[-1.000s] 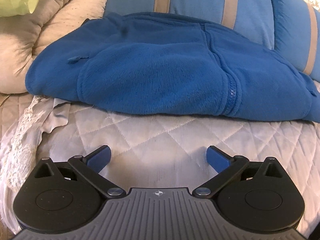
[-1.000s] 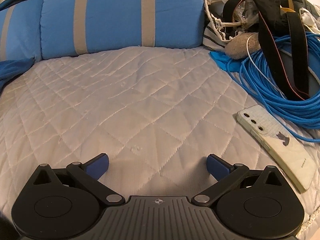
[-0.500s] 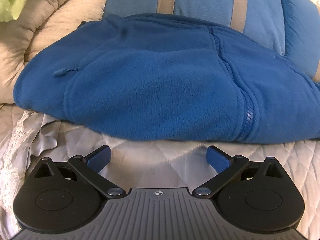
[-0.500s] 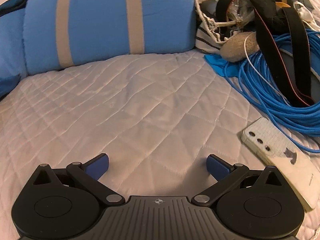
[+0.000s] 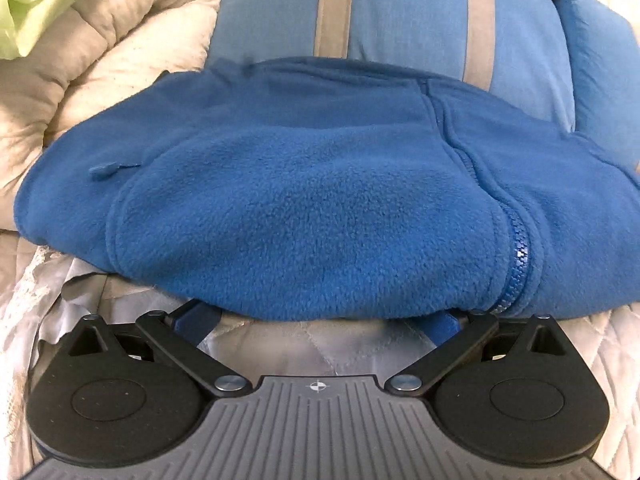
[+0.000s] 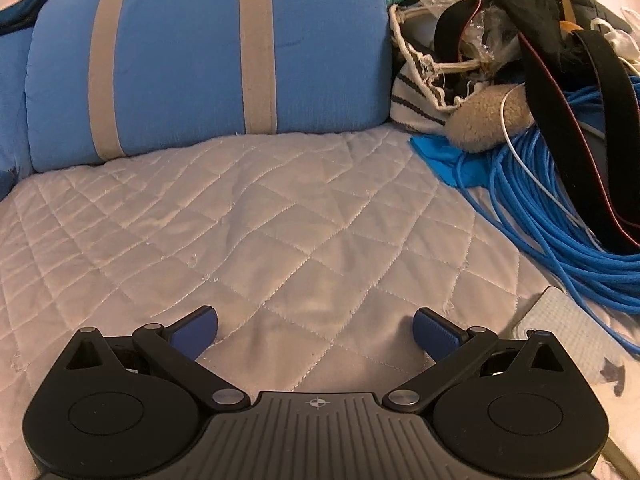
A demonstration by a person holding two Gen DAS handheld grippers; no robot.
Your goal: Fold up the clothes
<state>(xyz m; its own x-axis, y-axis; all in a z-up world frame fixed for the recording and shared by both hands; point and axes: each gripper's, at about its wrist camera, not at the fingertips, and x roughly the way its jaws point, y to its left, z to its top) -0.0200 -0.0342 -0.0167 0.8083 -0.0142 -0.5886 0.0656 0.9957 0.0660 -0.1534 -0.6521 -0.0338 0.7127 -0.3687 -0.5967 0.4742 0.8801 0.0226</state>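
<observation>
A blue fleece jacket [image 5: 304, 200] with a zipper [image 5: 518, 256] lies folded on the quilted bed cover, filling the left wrist view. My left gripper [image 5: 320, 314] is open and low at the jacket's near hem, its blue fingertips partly hidden under the fleece edge. Nothing is clamped between them. In the right wrist view my right gripper [image 6: 316, 330] is open over bare white quilt [image 6: 280, 220], holding nothing; the jacket does not show there.
Blue pillows with tan stripes [image 6: 192, 56] line the back. A beige comforter [image 5: 80, 64] bulges at far left. At right lie a coil of blue cable [image 6: 560, 216], black straps, a striped bag [image 6: 416, 92] and a white phone [image 6: 580, 344] beside my right fingertip.
My left gripper has moved forward until its fingertips slipped under the jacket's hem. My right gripper has drifted forward and right, closer to the phone. Both stayed open.
</observation>
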